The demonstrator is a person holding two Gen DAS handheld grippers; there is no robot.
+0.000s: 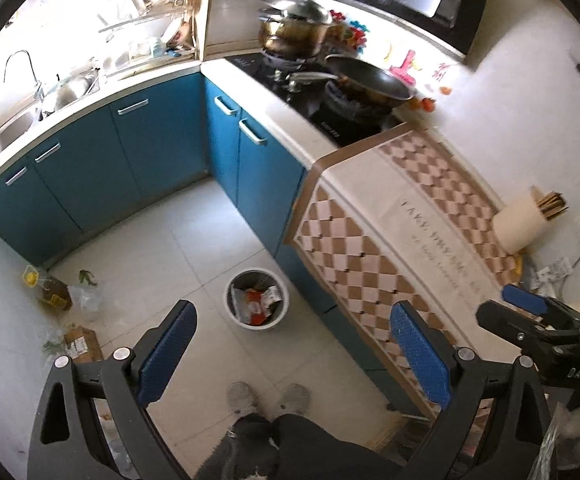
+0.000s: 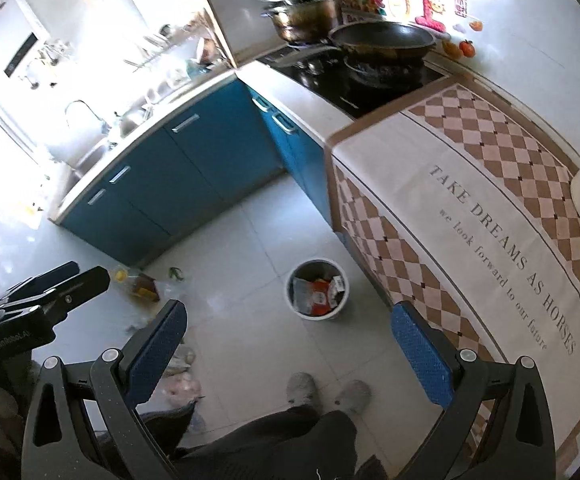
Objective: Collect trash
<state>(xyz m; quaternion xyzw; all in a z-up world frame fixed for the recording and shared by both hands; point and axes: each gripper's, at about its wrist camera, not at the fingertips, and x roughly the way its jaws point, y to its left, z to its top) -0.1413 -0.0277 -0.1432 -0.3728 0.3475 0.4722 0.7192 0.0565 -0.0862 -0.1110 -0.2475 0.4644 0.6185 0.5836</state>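
Trash (image 1: 256,304) fills a round bin (image 1: 236,280) on the floor, which stands ahead of both grippers and below them, close against the foot of the counter. In the left wrist view the left gripper (image 1: 292,356) hangs high over the floor with its jaws wide apart and nothing between the blue pads (image 1: 168,354); the bin lies just beyond the gap. The right gripper (image 2: 286,354) is likewise spread wide and empty, touching nothing, with the bin (image 2: 294,280) ahead between its fingers, nearer the right one. The two grippers sit side by side, apart. More litter lies ahead and to the left of the left gripper: an oil bottle (image 1: 50,290), clear plastic (image 1: 86,296), green scraps and a small box (image 1: 82,344) along the wall. Bare floor (image 1: 194,248) spreads between the bin and the blue cabinets (image 1: 90,176) farther ahead. To the right a checked cloth (image 2: 470,216) covers the counter, its edge dropping right beside the bin. The person's shoes (image 2: 302,390) stand beneath the grippers.
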